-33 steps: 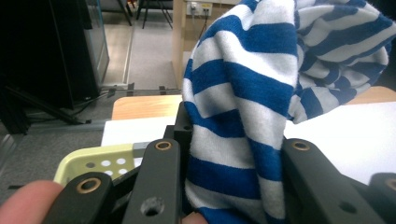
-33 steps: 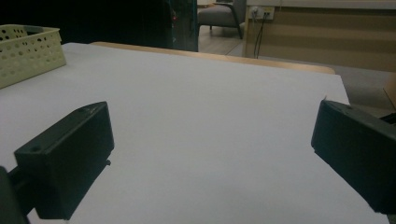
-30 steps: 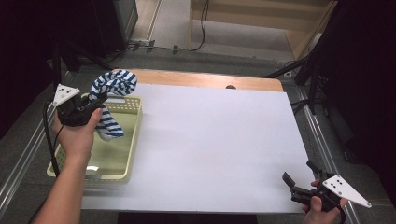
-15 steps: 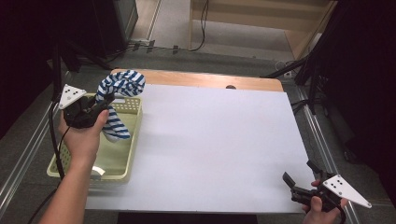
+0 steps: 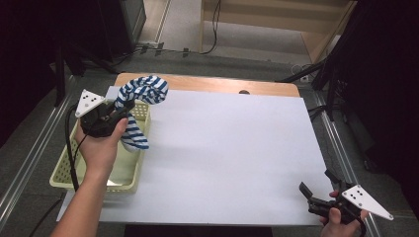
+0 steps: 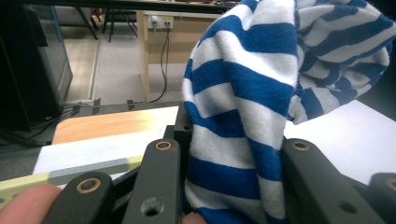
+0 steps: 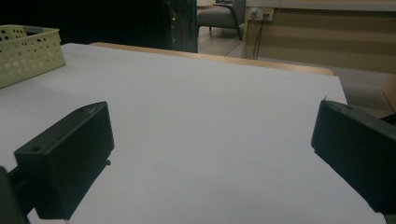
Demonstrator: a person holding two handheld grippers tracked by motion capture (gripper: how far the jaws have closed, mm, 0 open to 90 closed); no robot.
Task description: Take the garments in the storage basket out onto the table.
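A blue-and-white striped cloth point(image 5: 141, 94) hangs bunched from my left gripper point(image 5: 120, 109), which is shut on it above the right rim of a pale yellow basket point(image 5: 64, 173). Its loose end droops over that rim toward the white sheet. In the left gripper view the cloth point(image 6: 252, 107) is squeezed between the two black jaws and hides much of the scene behind. My right gripper point(image 5: 318, 190) rests open at the table's near right corner, nothing between its jaws. In the right gripper view the basket point(image 7: 28, 51) sits far off at the upper left.
A white sheet point(image 5: 232, 158) covers most of the wooden table point(image 5: 217, 85). Metal rails run along both sides of the table. A dark cabinet and cables stand on the floor behind it. A small dark spot point(image 5: 243, 92) lies at the sheet's far edge.
My left hand has carried the striped cloth up and to the right, from over the basket's far end toward the white sheet. The right gripper has stayed put.
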